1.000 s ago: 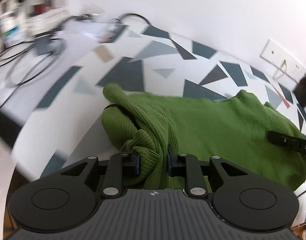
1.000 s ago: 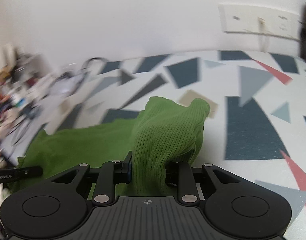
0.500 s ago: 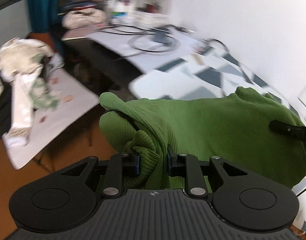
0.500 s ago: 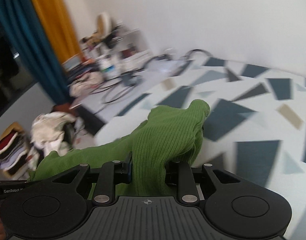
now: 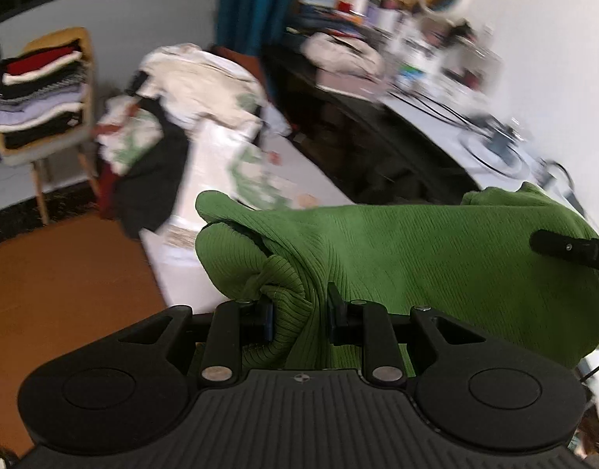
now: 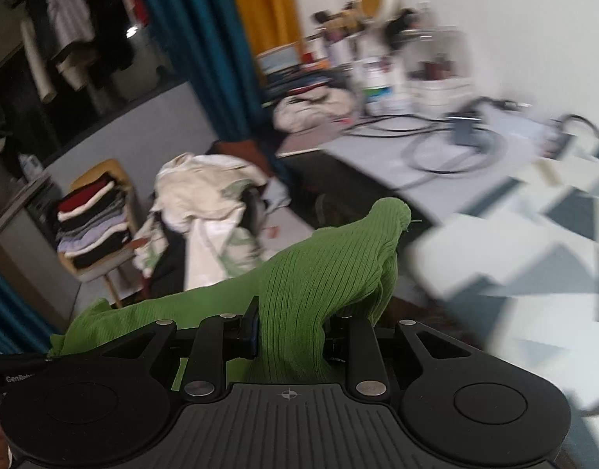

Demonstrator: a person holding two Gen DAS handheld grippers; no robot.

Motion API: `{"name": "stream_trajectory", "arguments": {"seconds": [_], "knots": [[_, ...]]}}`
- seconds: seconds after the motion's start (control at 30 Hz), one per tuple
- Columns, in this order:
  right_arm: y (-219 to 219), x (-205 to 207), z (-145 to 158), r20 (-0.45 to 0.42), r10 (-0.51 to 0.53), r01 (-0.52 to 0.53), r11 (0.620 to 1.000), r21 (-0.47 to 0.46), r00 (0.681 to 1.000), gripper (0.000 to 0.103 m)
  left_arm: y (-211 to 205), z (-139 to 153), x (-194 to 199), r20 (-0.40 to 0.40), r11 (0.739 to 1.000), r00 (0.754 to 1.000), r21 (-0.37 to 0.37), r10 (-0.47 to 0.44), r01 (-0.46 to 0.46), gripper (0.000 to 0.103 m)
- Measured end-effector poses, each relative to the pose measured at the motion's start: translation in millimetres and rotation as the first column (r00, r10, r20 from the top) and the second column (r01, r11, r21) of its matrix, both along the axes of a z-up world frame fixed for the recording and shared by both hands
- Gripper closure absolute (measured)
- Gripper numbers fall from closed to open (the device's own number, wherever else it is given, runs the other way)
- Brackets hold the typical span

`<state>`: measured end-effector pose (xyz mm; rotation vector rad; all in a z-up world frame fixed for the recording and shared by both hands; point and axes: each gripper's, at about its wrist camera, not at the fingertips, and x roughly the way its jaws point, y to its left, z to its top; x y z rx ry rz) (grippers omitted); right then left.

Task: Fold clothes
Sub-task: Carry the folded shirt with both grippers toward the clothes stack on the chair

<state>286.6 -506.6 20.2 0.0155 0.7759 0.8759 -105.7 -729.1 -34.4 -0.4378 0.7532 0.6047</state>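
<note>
We see a cluttered room first. A grey table (image 6: 362, 164) runs along the white wall, loaded with coiled cables (image 6: 452, 152), jars and boxes, all blurred. Beside it, at the right of the right wrist view, sits a white tabletop with grey triangles (image 6: 565, 242). A lower white surface (image 5: 260, 164) carries a heap of pale and dark clothes (image 5: 194, 90). Further back a wooden chair (image 5: 84, 62) holds a neat stack of folded clothes (image 5: 41, 90). A blue curtain (image 6: 190, 39) hangs behind, with a yellow one (image 6: 260, 4) next to it, and the floor (image 5: 65, 273) is brown.

The green ribbed sweater (image 5: 436, 262) is in the air, stretched between our two grippers and lying on no surface that we can see. It spans the lower half of the left wrist view in a broad sheet.

Our left gripper (image 5: 299, 312) is clamped on a bunched corner of the sweater, with the fabric squeezed tight between the two pads and spilling out above them. Our right gripper (image 6: 289, 332) likewise pinches a thick fold of the sweater, which rises from between the jaws into a rounded peak (image 6: 389, 215). In the left wrist view the right gripper shows as a black bar at the far right edge, over the sweater's far end.
</note>
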Motion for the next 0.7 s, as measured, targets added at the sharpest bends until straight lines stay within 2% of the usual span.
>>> {"name": "stream_trajectory", "arguments": {"seconds": [0.23,0.43,0.7], "knots": [[156.2,-38.7,-1.6,-0.044,0.068,-0.068,0.998,-0.014,0.997,0.082,108.4,0.1,-53.0,-0.039,0.996,0.997,0.053,0.074,-0.071,0.079],[272.0,-67.0,-5.7,-0.066,0.19,-0.192,0.981,-0.034,0.98,0.082,178.1,-3.6,-100.1,-0.064,0.979,0.977,0.019,0.202,-0.201,0.079],[408.3,-76.9,-19.4,-0.082,0.334,-0.339,0.94,-0.049,0.939,0.082,267.5,-14.8,-119.9,-0.098,0.95,0.945,0.017,0.311,-0.311,0.079]]}}
